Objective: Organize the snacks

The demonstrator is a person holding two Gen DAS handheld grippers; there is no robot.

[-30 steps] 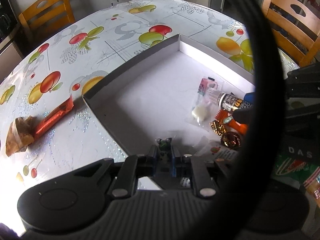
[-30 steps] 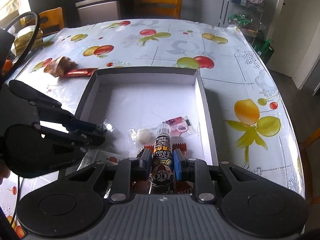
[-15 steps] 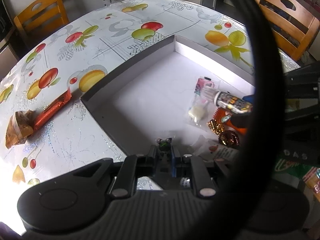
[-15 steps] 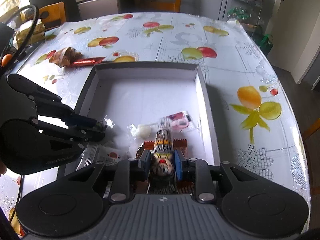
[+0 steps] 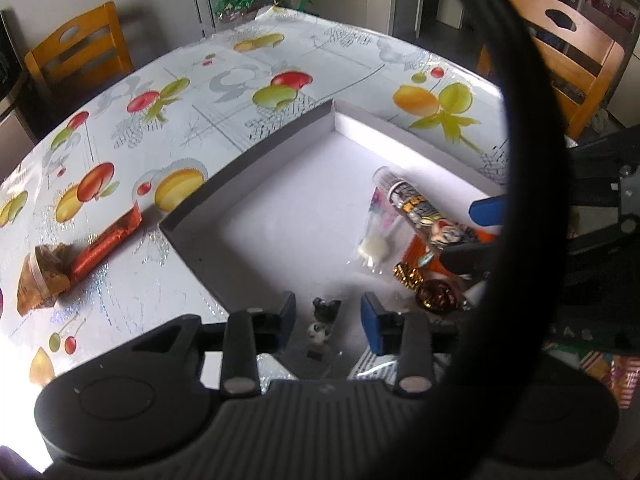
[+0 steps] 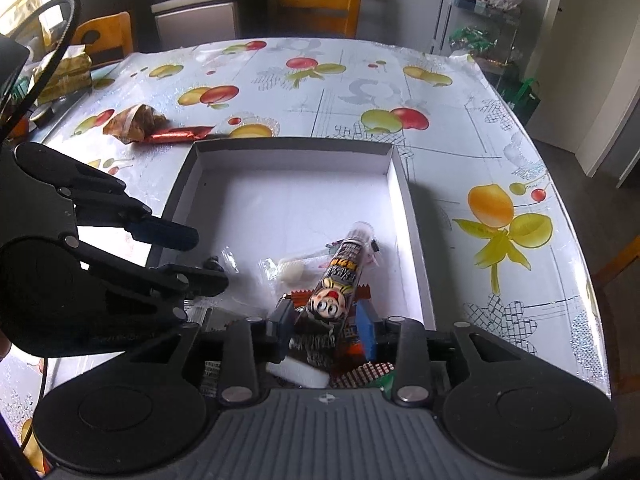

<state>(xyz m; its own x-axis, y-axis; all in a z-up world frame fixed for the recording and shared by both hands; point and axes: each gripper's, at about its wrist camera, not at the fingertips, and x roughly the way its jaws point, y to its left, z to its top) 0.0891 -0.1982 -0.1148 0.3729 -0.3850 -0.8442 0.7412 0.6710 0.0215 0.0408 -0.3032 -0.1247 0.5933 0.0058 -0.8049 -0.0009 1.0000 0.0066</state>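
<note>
Right wrist: right gripper [image 6: 325,317] spread, tube [image 6: 340,276] between

tube [image 6: 346,268] in box [image 6: 412,216] on table [image 6: 460,128] | bar [image 6: 176,134] behind box

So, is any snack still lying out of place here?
Yes. An orange-red bar and a brown wrapped pastry lie on the tablecloth, outside the white box where the other snacks sit.
</note>
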